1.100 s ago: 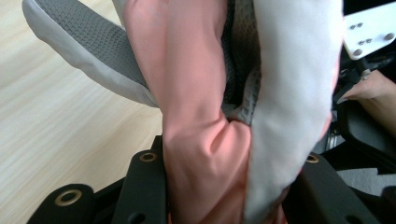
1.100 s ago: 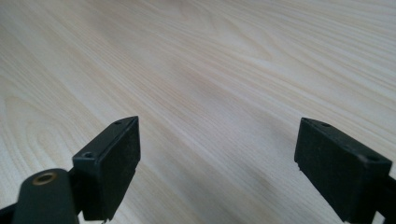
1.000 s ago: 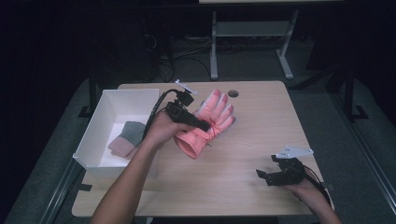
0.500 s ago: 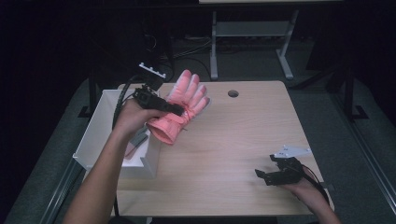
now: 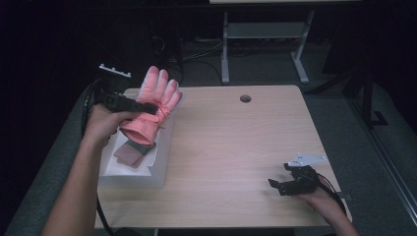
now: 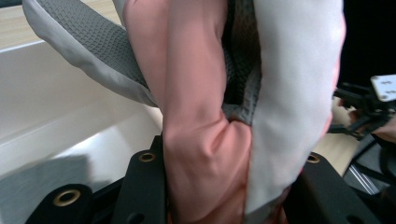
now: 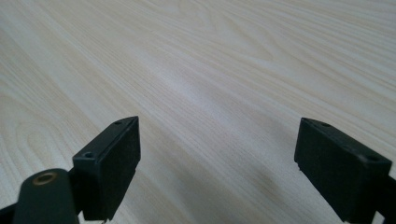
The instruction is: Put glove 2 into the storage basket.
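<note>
A: In the high view the wooden table (image 5: 236,142) is evenly lit from above, while the floor and background fall off into near black.

B: Soft focus there too, and a little grainy. The left gripper view is very close: the pink glove (image 6: 205,116) is soft, and the white bin (image 6: 70,112) behind it is smeared. The right gripper view is bright, with faint shadows under its jaws.
</note>
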Available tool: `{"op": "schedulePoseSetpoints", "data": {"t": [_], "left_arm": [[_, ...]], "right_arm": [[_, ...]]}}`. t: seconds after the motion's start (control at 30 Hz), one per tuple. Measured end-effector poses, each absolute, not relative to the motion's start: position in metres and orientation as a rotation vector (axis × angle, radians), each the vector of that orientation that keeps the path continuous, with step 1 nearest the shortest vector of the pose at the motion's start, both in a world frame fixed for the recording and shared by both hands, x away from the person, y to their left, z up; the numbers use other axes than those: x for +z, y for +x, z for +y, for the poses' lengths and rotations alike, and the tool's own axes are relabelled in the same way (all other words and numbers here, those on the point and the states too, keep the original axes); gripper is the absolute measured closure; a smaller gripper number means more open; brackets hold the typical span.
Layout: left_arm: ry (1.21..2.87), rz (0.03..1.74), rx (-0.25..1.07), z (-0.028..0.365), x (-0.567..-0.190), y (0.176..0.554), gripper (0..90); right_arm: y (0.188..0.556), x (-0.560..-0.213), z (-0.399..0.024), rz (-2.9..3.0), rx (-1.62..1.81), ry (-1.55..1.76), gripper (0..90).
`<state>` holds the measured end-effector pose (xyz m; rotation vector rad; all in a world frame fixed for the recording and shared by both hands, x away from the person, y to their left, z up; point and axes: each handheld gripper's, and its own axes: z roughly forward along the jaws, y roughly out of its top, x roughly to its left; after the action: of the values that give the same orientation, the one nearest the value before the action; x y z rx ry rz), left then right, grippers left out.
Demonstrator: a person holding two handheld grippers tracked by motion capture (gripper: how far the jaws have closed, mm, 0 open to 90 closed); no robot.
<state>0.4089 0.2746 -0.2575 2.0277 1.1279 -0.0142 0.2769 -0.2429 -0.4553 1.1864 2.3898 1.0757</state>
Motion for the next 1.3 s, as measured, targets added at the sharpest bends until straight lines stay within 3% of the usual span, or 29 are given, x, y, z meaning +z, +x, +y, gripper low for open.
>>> {"op": "schedulePoseSetpoints", "data": {"t": [0.37,1.03,1.3], "left_arm": [[1.985,1.306,0.015,0.322,-0.292,0.412,61.4],[2.059,1.454,-0.085,0.317,-0.382,0.428,60.2],[2.05,1.461,-0.142,0.319,-0.4,0.43,57.5]], "right_arm": [[0.277,-0.456,-0.242,2.405,1.074,1.184,14.1],[0.276,-0.455,-0.244,2.392,1.081,1.173,14.3],[0.276,-0.455,-0.245,2.392,1.078,1.179,14.3]]}}
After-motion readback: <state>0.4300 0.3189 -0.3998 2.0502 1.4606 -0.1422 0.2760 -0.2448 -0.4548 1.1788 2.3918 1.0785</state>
